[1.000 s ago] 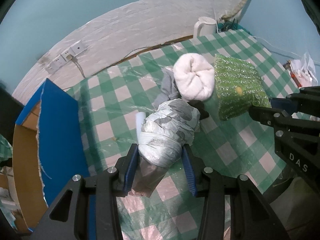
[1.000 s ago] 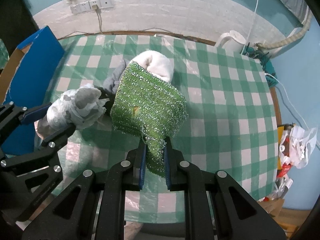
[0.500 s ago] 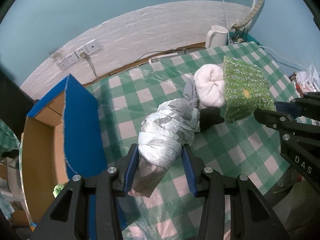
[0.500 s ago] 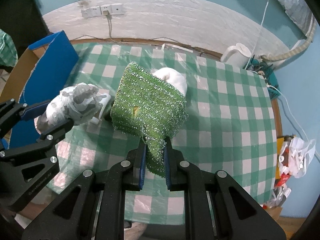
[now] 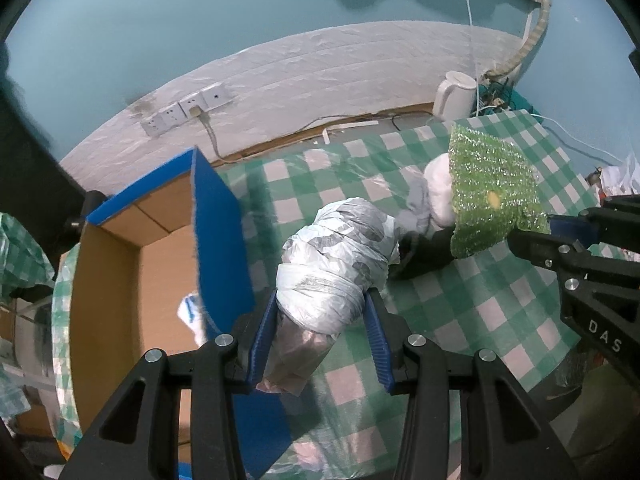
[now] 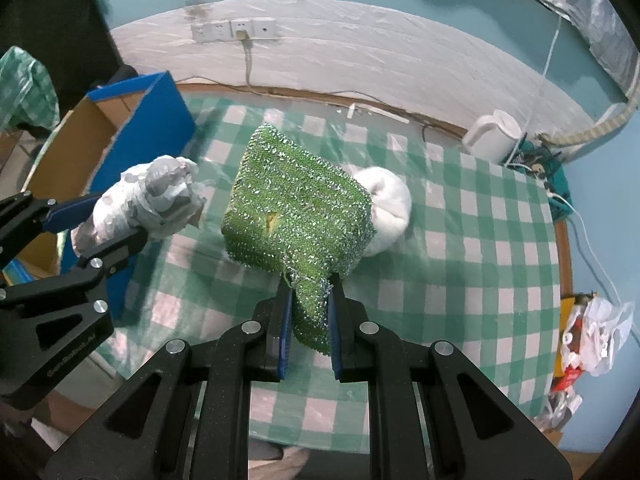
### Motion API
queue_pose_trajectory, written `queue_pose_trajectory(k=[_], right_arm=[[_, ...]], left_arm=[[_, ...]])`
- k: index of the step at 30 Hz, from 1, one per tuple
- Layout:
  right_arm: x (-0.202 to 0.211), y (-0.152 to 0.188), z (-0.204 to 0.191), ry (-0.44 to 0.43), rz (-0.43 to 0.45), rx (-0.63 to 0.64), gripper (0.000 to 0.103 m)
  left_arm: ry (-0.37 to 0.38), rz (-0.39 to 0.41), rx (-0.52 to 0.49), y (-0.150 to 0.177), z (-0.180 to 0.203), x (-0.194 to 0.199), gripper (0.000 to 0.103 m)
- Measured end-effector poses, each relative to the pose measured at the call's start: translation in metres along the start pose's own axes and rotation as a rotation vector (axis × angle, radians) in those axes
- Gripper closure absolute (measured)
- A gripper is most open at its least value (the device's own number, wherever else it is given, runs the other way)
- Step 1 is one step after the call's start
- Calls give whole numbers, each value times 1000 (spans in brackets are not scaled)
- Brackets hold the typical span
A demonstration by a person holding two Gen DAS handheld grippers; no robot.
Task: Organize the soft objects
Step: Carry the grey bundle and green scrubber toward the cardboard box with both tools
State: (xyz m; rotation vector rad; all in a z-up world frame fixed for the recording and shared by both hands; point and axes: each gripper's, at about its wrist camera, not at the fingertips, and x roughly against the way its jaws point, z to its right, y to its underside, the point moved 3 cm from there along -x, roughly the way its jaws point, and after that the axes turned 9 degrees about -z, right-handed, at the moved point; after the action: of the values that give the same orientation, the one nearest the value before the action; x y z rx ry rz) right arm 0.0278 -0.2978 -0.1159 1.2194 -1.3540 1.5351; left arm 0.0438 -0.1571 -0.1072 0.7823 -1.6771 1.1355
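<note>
My left gripper (image 5: pixel 320 312) is shut on a rolled grey-and-white plastic bundle (image 5: pixel 336 256), held above the checked table beside the open cardboard box (image 5: pixel 132 276) with blue outer walls. The same bundle (image 6: pixel 148 200) and left gripper (image 6: pixel 92 220) show at the left of the right wrist view. My right gripper (image 6: pixel 308 304) is shut on a corner of a sparkly green scouring cloth (image 6: pixel 296 204), which hangs in the air over the table. In the left wrist view that green cloth (image 5: pixel 492 192) hangs at the right. A rolled white towel (image 6: pixel 388 204) lies on the table behind it.
The box (image 6: pixel 108 128) stands at the table's left edge, with a white item (image 5: pixel 192 312) inside. Grey and black cloth (image 5: pixel 424 240) lie by the white towel (image 5: pixel 436 188). A white kettle (image 6: pixel 496 136) and cables sit far right. Wall sockets (image 6: pixel 236 28) are behind. Crumpled bags (image 6: pixel 592 332) lie right.
Both grippers have risen and shifted left toward the box, each keeping its load. The box's open inside has come into the left wrist view.
</note>
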Motion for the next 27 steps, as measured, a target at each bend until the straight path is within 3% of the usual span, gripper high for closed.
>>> queue_pose_trajectory(k=[27], right_arm=[[16, -36, -87, -43, 37, 149, 89]], left_arm=[[-21, 53, 184, 23, -101, 33, 59]])
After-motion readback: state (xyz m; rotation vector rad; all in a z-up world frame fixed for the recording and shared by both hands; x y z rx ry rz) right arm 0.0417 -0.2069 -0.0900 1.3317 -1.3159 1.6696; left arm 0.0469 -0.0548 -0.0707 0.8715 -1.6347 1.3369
